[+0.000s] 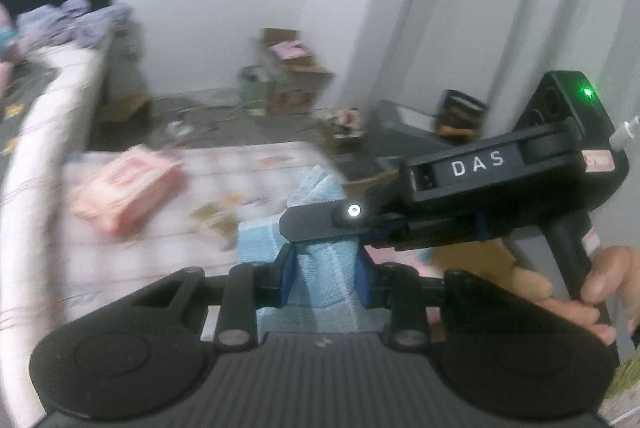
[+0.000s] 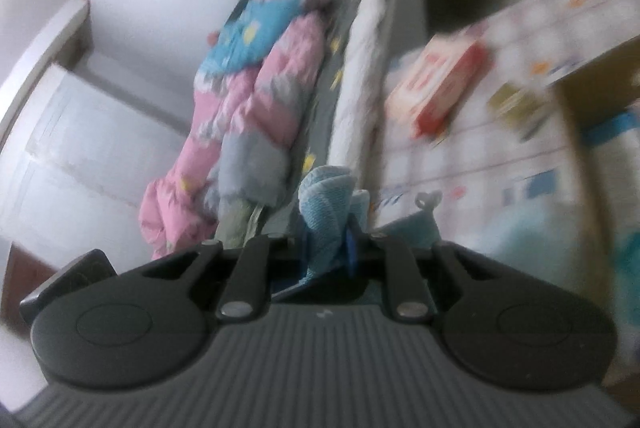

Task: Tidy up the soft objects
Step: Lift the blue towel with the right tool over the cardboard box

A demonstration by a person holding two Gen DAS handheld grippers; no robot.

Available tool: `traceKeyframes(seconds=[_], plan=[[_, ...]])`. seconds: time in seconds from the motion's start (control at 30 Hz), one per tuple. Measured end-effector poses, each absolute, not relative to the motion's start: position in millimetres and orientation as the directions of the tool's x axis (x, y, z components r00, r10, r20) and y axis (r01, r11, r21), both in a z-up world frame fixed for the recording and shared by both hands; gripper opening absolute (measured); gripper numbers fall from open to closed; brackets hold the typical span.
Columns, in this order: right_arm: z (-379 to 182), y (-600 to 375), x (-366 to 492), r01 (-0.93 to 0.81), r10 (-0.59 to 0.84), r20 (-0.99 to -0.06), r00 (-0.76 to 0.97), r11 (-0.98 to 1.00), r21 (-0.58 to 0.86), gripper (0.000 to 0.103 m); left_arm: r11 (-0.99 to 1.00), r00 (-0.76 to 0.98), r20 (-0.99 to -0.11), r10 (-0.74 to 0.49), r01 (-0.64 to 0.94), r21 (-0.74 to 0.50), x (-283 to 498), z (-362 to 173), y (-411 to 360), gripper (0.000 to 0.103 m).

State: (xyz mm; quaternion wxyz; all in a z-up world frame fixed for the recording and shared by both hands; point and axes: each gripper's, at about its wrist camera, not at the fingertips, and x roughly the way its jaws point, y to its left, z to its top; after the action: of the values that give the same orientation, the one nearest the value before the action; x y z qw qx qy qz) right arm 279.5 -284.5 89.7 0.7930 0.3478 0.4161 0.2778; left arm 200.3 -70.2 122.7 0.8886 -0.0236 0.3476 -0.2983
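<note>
Left wrist view: left gripper (image 1: pixel 325 280) sits at 6 o'clock, blue pads narrow and pinched on a light blue towel (image 1: pixel 320 268). Towel bunches between the pads and runs up toward centre. Right gripper (image 1: pixel 316 222) enters from 3 o'clock, black finger crossing the same towel just above the left pads; its grip isn't clear from this side. Person's hand (image 1: pixel 592 284) holds its handle at 4 o'clock. Patterned sheet (image 1: pixel 160 252) spreads at 8 to 10 o'clock, with a pink box (image 1: pixel 124 191) lying on it. Cluttered floor beyond, too blurred to detail.

Right wrist view: right gripper (image 2: pixel 329 242) at 6 o'clock, jaws fully closed on a fold of the towel (image 2: pixel 326 203), which puffs up above the pads. Pink-and-blue quilt (image 2: pixel 256 99) heaped at 10 to 11 o'clock, white mattress edge (image 2: pixel 360 75) beside it at 12. Box (image 2: pixel 440 87) on the sheet at 1 o'clock.

Risks, my read:
- Both grips sit very close together, so the towel is held as a wad. Spreading it for a fold could pull one edge free.
- Right grip has only a thin fold. A quick swing could slip it.
- Any hanging slack could drag across the box and shove it.
- Heavy blur makes placement aim poor.
</note>
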Motion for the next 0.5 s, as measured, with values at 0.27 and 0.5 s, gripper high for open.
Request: traceKeyframes(seconds=[0.27,0.5], plan=[[119,-402,217,-0.057,0.532,-0.524,0.665,0.736,0.675,0.015,0.683,0.468,-0.549,-0.693,0.67,-0.29,193,123,-187,0.031],[120,-474,188,0.037,0.347,-0.6,0.721,0.845,0.533,0.015,0.587,0.369,-0.523,-0.769,0.731,-0.348,195,100,-272,0.031]])
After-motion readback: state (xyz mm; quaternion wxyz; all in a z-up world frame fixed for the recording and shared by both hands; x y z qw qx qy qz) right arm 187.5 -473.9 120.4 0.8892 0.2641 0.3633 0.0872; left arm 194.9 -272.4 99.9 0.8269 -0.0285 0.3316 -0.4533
